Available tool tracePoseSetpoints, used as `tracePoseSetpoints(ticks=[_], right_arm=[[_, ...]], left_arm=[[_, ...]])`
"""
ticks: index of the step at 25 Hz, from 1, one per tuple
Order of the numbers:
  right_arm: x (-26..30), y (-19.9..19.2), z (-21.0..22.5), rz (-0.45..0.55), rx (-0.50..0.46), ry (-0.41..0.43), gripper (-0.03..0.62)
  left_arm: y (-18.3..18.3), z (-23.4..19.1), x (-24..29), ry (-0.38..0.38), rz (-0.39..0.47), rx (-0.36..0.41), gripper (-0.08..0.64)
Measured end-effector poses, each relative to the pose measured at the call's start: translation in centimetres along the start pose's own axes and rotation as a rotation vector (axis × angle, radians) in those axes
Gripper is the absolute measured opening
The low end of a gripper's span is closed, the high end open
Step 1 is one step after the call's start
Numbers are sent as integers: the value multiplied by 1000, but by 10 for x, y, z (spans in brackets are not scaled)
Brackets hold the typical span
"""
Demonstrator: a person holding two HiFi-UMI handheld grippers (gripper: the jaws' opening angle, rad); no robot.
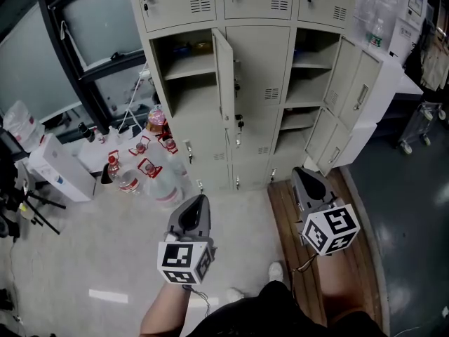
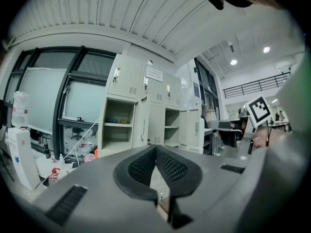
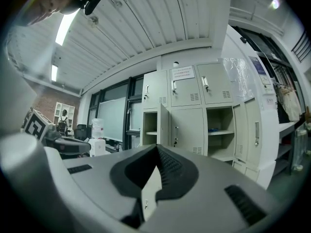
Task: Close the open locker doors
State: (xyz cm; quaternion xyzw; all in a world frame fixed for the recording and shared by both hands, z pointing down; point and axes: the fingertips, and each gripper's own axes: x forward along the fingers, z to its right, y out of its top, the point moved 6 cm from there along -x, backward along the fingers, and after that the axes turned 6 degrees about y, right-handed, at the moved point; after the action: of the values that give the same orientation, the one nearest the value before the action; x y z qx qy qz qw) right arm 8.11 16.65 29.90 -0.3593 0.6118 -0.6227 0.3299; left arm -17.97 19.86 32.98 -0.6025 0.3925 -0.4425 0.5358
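Observation:
A beige locker bank [image 1: 252, 83] stands ahead of me. Its left middle compartment [image 1: 186, 69] is open, the door [image 1: 224, 72] swung out edge-on. In the right column, an upper door [image 1: 359, 83] and a lower door [image 1: 335, 144] hang open to the right. My left gripper [image 1: 201, 199] is shut and empty, held well short of the lockers over the pale floor. My right gripper [image 1: 302, 171] is also shut and empty, nearer the bottom right lockers. The left gripper view shows shut tips [image 2: 155, 147] facing the lockers [image 2: 146, 115]. In the right gripper view, shut tips [image 3: 156, 147] face the open left door [image 3: 164, 124].
Several large water bottles [image 1: 151, 170] stand on the floor left of the lockers, beside a white box [image 1: 59, 168]. A tripod [image 1: 28, 206] is at the far left. A wooden board [image 1: 291, 213] lies under my right side. A wheeled cart [image 1: 419, 125] sits at the far right.

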Motion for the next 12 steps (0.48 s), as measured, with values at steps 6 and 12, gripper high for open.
tracePoseSetpoints(ticks=[6, 12], right_arm=[[17, 1, 16, 15, -3, 26, -6], [42, 6, 48, 27, 2, 63, -6]], left_arm=[[2, 5, 20, 16, 11, 11, 5], [13, 15, 55, 49, 18, 16, 5]])
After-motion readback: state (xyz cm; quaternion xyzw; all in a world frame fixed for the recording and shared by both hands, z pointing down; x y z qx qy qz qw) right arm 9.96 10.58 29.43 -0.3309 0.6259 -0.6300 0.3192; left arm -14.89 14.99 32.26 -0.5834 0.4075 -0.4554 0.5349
